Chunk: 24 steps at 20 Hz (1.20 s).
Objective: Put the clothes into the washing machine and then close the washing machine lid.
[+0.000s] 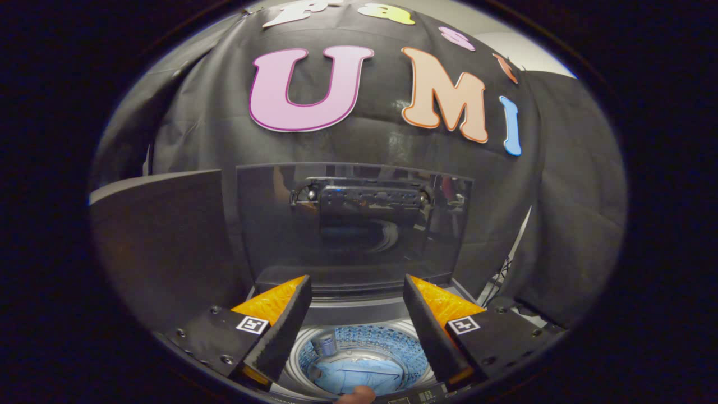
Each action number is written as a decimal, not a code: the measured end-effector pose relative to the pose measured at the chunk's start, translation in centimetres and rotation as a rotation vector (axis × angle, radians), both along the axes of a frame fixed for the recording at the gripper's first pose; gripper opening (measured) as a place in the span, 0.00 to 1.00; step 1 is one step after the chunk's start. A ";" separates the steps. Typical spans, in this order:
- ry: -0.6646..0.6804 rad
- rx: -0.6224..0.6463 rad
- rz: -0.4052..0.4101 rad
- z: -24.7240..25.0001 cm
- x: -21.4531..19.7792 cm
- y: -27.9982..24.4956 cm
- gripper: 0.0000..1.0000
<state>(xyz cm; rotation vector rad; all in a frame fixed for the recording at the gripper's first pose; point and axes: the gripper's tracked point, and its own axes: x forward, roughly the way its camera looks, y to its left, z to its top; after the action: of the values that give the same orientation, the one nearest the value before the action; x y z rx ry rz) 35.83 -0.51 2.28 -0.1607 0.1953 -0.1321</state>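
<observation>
one pale blue garment [359, 375] lies in the washing machine drum [392, 342], low in the frame's centre, between the fingers. the gripper [357, 292] is spread wide, holding nothing. one glossy lid [353, 224] stands upright mid-frame. no writing legible on the control panel [426, 394].

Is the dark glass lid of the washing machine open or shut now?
Open: the dark glass lid stands upright behind the drum, where light blue clothes lie. The gripper fingers are apart, holding nothing.
</observation>
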 end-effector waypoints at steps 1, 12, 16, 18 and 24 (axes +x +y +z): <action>-0.012 -0.002 0.001 0.5 -0.3 0.1 1.00; -0.156 -0.026 0.021 9.8 -2.6 3.1 1.00; -0.192 -0.030 0.030 12.3 -3.1 4.3 1.00; -0.208 -0.043 0.026 13.4 -3.3 4.6 1.00; -0.240 -0.035 0.037 16.3 -3.3 5.9 1.00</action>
<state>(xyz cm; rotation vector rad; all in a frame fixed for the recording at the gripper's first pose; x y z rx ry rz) 32.51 5.43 18.57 -0.1818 -0.0490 -0.1168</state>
